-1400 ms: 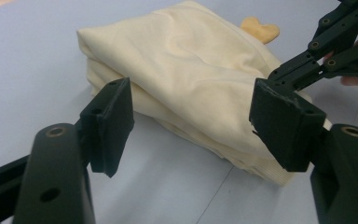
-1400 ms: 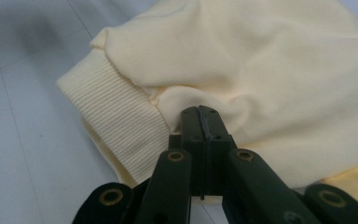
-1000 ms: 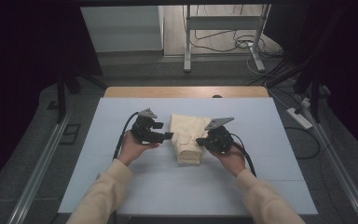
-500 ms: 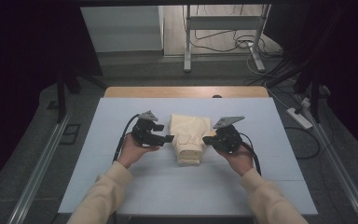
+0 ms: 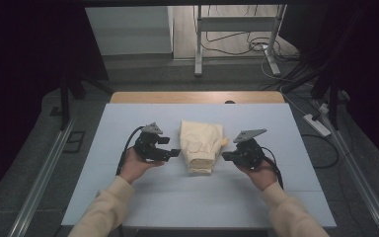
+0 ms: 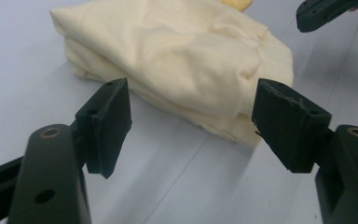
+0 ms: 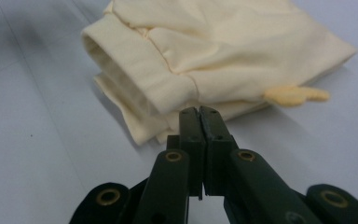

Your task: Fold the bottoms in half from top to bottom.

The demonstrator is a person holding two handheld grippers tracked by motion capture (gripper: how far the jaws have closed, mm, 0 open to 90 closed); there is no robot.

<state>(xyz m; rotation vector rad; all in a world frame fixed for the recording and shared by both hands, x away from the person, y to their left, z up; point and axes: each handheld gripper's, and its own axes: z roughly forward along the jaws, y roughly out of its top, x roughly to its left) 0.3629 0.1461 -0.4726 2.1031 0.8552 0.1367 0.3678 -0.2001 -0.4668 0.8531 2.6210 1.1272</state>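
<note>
- A folded cream-yellow cotton garment (image 5: 202,145) is seen lying at the middle of the pale blue tabletop (image 5: 128,197), its thick folded edge turned toward the person.
- The left gripper (image 5: 174,152) is held at nine o'clock of the bundle, just beside it; its fingers (image 6: 106,122) are spread wide with nothing between them.
- The right gripper (image 5: 225,156) is placed at about four o'clock of the bundle, near but apart from it; its fingers (image 7: 200,122) are pressed together on nothing.
- The step in hand is judged to be taking hold of the garment for another fold or for squaring it up.
- The wide fingers would best be slid low along the tabletop, so that all layers at the near corner are caught, not the top sheet alone.
- The closed fingers should be opened before the seamed edge (image 7: 163,86) is approached; otherwise the cloth may merely be pushed.
- The small yellow tab (image 7: 296,95) sticking out at the side should be left untouched, as a pull there could drag the fold open.
- Both sides are best lifted evenly, since soft cloth sags and slips.
</note>
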